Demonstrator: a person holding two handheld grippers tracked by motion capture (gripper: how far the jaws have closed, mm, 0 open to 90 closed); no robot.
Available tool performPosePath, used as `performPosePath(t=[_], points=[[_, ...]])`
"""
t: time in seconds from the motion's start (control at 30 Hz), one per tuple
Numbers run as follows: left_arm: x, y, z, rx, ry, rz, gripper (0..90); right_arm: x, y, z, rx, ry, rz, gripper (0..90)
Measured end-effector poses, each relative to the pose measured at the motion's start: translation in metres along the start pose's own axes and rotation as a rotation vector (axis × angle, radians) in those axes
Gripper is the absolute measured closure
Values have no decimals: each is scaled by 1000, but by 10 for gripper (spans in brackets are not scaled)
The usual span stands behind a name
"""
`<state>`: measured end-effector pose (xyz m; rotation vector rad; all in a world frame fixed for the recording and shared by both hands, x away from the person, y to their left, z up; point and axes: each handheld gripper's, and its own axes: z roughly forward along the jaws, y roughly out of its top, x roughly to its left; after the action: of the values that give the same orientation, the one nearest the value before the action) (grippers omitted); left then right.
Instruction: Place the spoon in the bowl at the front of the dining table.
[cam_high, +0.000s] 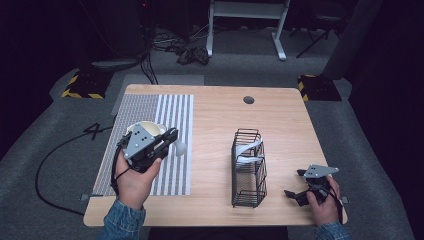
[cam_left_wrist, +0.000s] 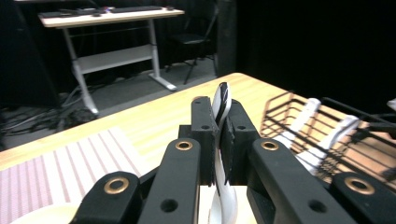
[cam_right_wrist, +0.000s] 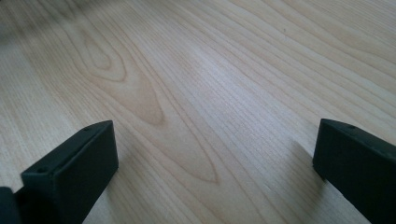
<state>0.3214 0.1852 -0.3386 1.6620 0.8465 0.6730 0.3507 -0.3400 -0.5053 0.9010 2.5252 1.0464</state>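
Nearest the high view's lens, two denim-sleeved forearms enter from the bottom edge, each hand carrying a gripper. Left gripper (cam_high: 170, 140) is clenched on a white spoon (cam_high: 179, 146): in the left gripper view its jaws press from both sides on the thin white utensil (cam_left_wrist: 220, 140), which stands on edge between the pads and runs above and below them. It hovers over the striped placemat (cam_high: 172, 175) on the left part of the wooden table (cam_high: 215, 115), just beside a cream bowl (cam_high: 147, 128) that lies partly under the gripper body. Right gripper (cam_high: 295, 186) sits near the table's front right corner with its jaws released and spread wide; the right gripper view (cam_right_wrist: 215, 154) shows bare wood grain between them and nothing held. Between the two hands stands a black wire basket (cam_high: 248, 195), holding two white utensils (cam_high: 249, 152) in its far half. Basket and left gripper are well apart.
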Motion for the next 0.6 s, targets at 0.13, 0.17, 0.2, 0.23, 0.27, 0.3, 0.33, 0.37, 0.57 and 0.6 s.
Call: performPosePath(t=[0.13, 0.17, 0.2, 0.23, 0.27, 0.3, 0.33, 0.37, 0.57, 0.6], points=[[13, -1, -4, -3, 43, -8, 849, 0, 0, 0, 0, 0, 0, 0], [16, -2, -5, -5, 53, -15, 849, 0, 0, 0, 0, 0, 0, 0], [19, -3, -6, -7, 62, -19, 849, 0, 0, 0, 0, 0, 0, 0], [22, -4, -6, -8, 73, -21, 849, 0, 0, 0, 0, 0, 0, 0], [24, -4, -6, -7, 85, -18, 850, 0, 0, 0, 0, 0, 0, 0], [27, -5, -6, -7, 97, -7, 850, 0, 0, 0, 0, 0, 0, 0], [28, -5, -6, -11, 111, -1, 850, 0, 0, 0, 0, 0, 0, 0], [30, -5, -6, -13, 124, 3, 850, 0, 0, 0, 0, 0, 0, 0], [48, -5, -6, -11, 180, 1, 850, 0, 0, 0, 0, 0, 0, 0], [51, -6, -6, -10, 188, -1, 850, 0, 0, 0, 0, 0, 0, 0]])
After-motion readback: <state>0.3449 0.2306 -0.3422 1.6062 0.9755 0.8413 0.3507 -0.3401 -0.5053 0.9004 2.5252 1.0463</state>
